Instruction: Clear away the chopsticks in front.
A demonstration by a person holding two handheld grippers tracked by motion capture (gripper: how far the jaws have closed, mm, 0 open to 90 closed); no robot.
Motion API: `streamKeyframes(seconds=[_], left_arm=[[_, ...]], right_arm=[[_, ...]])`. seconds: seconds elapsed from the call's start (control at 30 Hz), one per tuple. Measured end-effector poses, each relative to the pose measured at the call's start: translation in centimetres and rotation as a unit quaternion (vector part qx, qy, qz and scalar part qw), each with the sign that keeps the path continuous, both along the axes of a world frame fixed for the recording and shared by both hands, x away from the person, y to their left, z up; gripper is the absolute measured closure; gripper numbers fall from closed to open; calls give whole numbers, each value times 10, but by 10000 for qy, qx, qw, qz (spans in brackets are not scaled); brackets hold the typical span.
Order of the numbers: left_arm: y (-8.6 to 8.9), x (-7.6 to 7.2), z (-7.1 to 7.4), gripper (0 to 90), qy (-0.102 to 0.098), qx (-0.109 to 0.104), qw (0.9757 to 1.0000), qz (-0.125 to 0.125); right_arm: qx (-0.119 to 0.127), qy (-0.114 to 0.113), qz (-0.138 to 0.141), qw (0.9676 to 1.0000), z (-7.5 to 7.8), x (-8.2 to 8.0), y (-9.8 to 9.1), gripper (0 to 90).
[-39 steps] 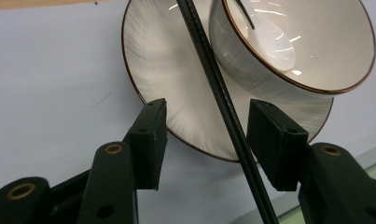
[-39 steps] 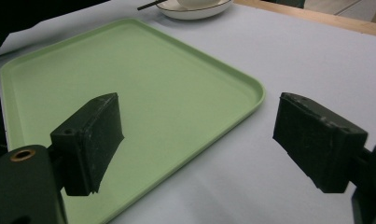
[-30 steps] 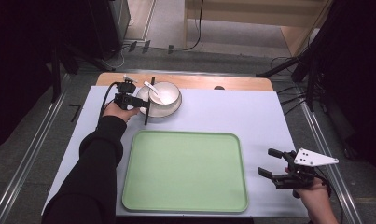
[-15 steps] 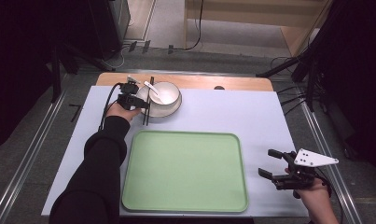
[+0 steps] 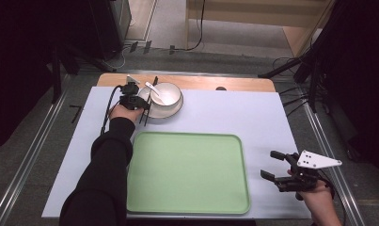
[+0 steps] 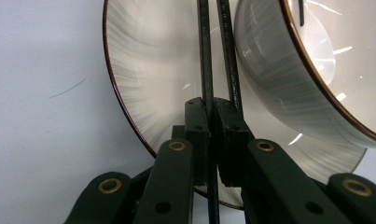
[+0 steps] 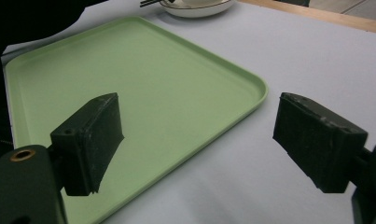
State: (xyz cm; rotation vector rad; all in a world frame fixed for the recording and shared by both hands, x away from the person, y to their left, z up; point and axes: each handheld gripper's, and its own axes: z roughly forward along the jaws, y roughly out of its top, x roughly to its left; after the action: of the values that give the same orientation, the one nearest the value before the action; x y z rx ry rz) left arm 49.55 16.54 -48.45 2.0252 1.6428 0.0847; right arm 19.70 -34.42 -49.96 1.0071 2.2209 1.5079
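Observation:
A pair of black chopsticks (image 5: 148, 100) lies across the left side of a white plate (image 5: 172, 113), beside a white bowl (image 5: 169, 94) with a white spoon (image 5: 154, 88) in it. My left gripper (image 5: 143, 105) has just been closing and now pinches them. In the left gripper view its pads (image 6: 198, 135) press the chopsticks (image 6: 205, 56) together over the plate (image 6: 148, 84), with the bowl (image 6: 279, 93) to the right. My right gripper (image 5: 269, 165) rests open at the front right, beside the green tray (image 5: 187, 172), nothing between its jaws (image 7: 199, 140).
The green tray (image 7: 153, 84) lies on a pale sheet covering the table, its near corner just ahead of the right gripper. A wooden strip (image 5: 243, 84) runs along the table's far edge. Cables and dark stands sit on the floor beyond.
The left gripper's jaws have drawn together on the chopsticks by the bowl, and the hand shifted only slightly. The right hand and its gripper have stayed put.

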Motion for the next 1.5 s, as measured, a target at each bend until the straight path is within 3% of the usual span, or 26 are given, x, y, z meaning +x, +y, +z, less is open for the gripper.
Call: streamKeyframes(seconds=[0.2,0.4,0.53,0.77,0.87,0.97,1.27,1.4,1.5], left_arm=[[2,1,2,859,46,-6,9999,91],[13,-2,12,861,-17,-91,9998,147],[31,-9,27,861,-28,-166,9997,169],[54,-25,36,860,54,-233,9996,117],[61,-34,40,861,66,-236,9997,67],[67,-45,51,860,-67,-227,9997,-1],[59,-86,89,860,-348,-300,9977,-498],[50,-108,94,860,-415,-526,9953,-700],[42,-126,87,860,-411,-552,9940,-853]], right_arm=[[17,-18,20,10000,0,-1,0,162],[12,-24,5,10000,0,-1,-1,162],[3,-35,4,10000,0,-1,-1,162],[-10,-13,22,10000,1,-2,0,162],[-29,-11,20,10000,1,-2,0,162],[-34,-2,13,10000,1,-2,1,162],[-76,-9,32,10000,2,-1,4,162],[-94,-25,22,10000,2,-1,4,162],[-91,-41,28,9999,2,-1,3,162]])
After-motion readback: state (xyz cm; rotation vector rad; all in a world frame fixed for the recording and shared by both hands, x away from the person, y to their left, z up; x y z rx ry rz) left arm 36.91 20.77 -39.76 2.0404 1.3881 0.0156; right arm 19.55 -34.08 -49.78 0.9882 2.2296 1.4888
